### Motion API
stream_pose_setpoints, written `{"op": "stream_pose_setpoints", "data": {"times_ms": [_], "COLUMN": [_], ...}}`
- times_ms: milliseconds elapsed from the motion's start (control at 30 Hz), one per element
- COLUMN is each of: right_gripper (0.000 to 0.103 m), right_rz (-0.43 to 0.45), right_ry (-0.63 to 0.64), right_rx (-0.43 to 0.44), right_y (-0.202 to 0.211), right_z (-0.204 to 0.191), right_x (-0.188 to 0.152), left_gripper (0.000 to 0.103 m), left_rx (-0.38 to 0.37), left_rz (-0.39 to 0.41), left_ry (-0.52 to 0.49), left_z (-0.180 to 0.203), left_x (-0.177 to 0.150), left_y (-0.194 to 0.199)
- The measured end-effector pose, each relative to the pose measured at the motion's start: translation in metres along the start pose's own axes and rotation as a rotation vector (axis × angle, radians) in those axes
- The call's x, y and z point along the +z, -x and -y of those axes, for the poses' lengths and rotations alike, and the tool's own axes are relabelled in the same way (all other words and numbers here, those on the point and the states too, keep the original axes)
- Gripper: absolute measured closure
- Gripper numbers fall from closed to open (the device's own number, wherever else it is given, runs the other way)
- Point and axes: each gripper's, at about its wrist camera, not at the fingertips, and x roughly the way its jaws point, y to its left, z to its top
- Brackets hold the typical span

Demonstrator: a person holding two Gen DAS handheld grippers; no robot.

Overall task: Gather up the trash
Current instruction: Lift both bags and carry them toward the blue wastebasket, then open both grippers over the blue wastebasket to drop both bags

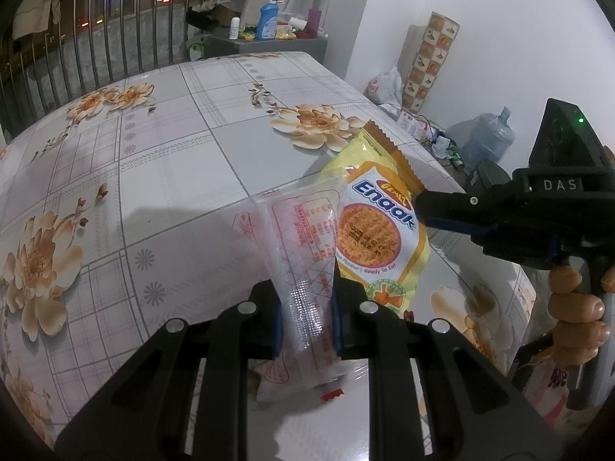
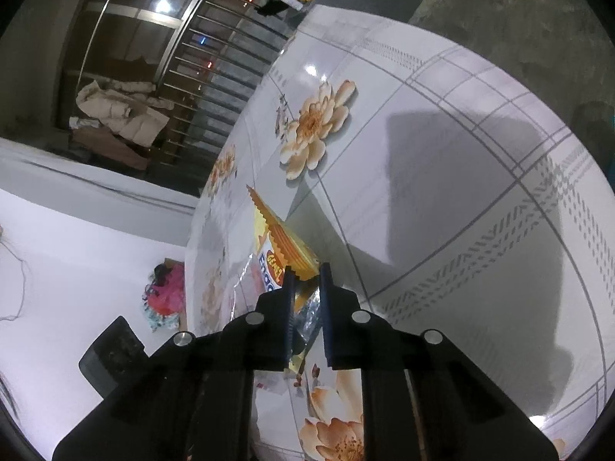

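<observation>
Left gripper (image 1: pixel 306 317) is sitting nearest in the left wrist view, its fingers clamping a clear plastic bag (image 1: pixel 303 253) w/ red print. The bag is standing up between the pads, its lower end trailing back under the gripper toward the camera.

Just right of the bag & touching it, a yellow Enaak noodle packet (image 1: pixel 380 226) is being held up off the table, tilted, orange crimped end pointing far-right. Right gripper (image 1: pixel 423 207) is coming in from the right, its tip pressing on the packet's right edge; fingers of the person's hand (image 1: pixel 576 299) are wrapping the handle lower right.

In the right wrist view, right gripper (image 2: pixel 306 299) is holding the packet (image 2: pixel 286 246) at its crimped end. The packet is lying against the left finger, w/ a gap showing by the right finger, so can't tell if the jaws are fully pinching it or standing a bit apart.

Both items are hanging over the near-right part of the table (image 1: pixel 173 161), covered w/ a floral check cloth.

Further off, beyond the table's right edge, a blue water jug (image 1: pixel 488 140) is standing on the floor near a white plastic bag (image 1: pixel 384 86) & a patterned roll (image 1: pixel 430 61) leaning on the wall. At the far end, a blue detergent bottle (image 1: pixel 269 21) is sitting on a small grey cabinet (image 1: pixel 265 46), w/ metal railing (image 1: pixel 115 38) running off to the left.
</observation>
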Motion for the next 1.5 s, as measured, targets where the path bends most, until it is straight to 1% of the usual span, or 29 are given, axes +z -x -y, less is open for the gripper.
{"op": "stream_pose_setpoints", "data": {"times_ms": [33, 300, 433, 633, 767, 867, 900, 933, 1067, 1100, 1133, 1167, 1200, 1267, 1333, 1367, 1400, 1500], "right_gripper": [0.099, 0.101, 0.102, 0.102, 0.102, 0.102, 0.102, 0.102, 0.102, 0.102, 0.102, 0.102, 0.102, 0.102, 0.102, 0.102, 0.102, 0.102], "right_rz": [0.009, 0.056, 0.08, 0.156, 0.252, 0.367, 0.397, 0.449, 0.602, 0.644, 0.678, 0.726, 0.748, 0.785, 0.796, 0.794, 0.791, 0.774], "right_ry": [0.011, 0.067, 0.093, 0.135, 0.132, 0.11, 0.102, 0.087, 0.01, -0.016, -0.039, -0.073, -0.093, -0.146, -0.215, -0.242, -0.262, -0.327], "right_rx": [-0.01, -0.01, 0.003, 0.015, 0.012, -0.008, -0.019, -0.041, -0.116, -0.146, -0.18, -0.238, -0.27, -0.335, -0.371, -0.384, -0.4, -0.473], "right_y": [0.0, 0.015, 0.024, 0.055, 0.095, 0.139, 0.151, 0.171, 0.231, 0.245, 0.257, 0.273, 0.28, 0.294, 0.3, 0.299, 0.297, 0.286], "right_z": [-0.002, -0.005, -0.011, -0.019, -0.015, -0.003, 0.001, 0.01, 0.046, 0.057, 0.067, 0.082, 0.09, 0.115, 0.147, 0.161, 0.17, 0.205], "right_x": [0.0, 0.004, 0.005, 0.006, 0.011, 0.015, 0.015, 0.015, 0.012, 0.011, 0.009, 0.007, 0.006, 0.004, 0.004, 0.005, 0.005, 0.005], "left_gripper": [0.086, 0.086, 0.087, 0.087, 0.087, 0.087, 0.087, 0.087, 0.087, 0.087, 0.087, 0.087, 0.087, 0.086, 0.086, 0.086, 0.086, 0.086], "left_rx": [0.001, -0.013, -0.029, -0.068, -0.115, -0.185, -0.218, -0.254, -0.403, -0.443, -0.462, -0.478, -0.503, -0.531, -0.565, -0.574, -0.581, -0.578], "left_rz": [0.001, 0.007, 0.027, 0.074, 0.104, 0.111, 0.106, 0.097, 0.048, 0.025, 0.01, -0.007, -0.04, -0.089, -0.173, -0.224, -0.256, -0.386], "left_ry": [0.0, 0.015, 0.03, 0.039, 0.019, -0.005, -0.012, -0.018, -0.048, -0.065, -0.078, -0.093, -0.118, -0.143, -0.166, -0.172, -0.177, -0.204], "left_z": [0.0, -0.002, -0.002, 0.001, 0.012, 0.031, 0.04, 0.05, 0.097, 0.117, 0.129, 0.141, 0.164, 0.191, 0.227, 0.247, 0.258, 0.306], "left_x": [0.0, 0.0, 0.001, 0.014, 0.034, 0.054, 0.062, 0.071, 0.105, 0.115, 0.121, 0.126, 0.134, 0.139, 0.143, 0.143, 0.142, 0.131], "left_y": [0.0, 0.001, 0.008, 0.027, 0.036, 0.036, 0.034, 0.029, 0.008, -0.004, -0.012, -0.021, -0.037, -0.061, -0.097, -0.118, -0.132, -0.19]}}
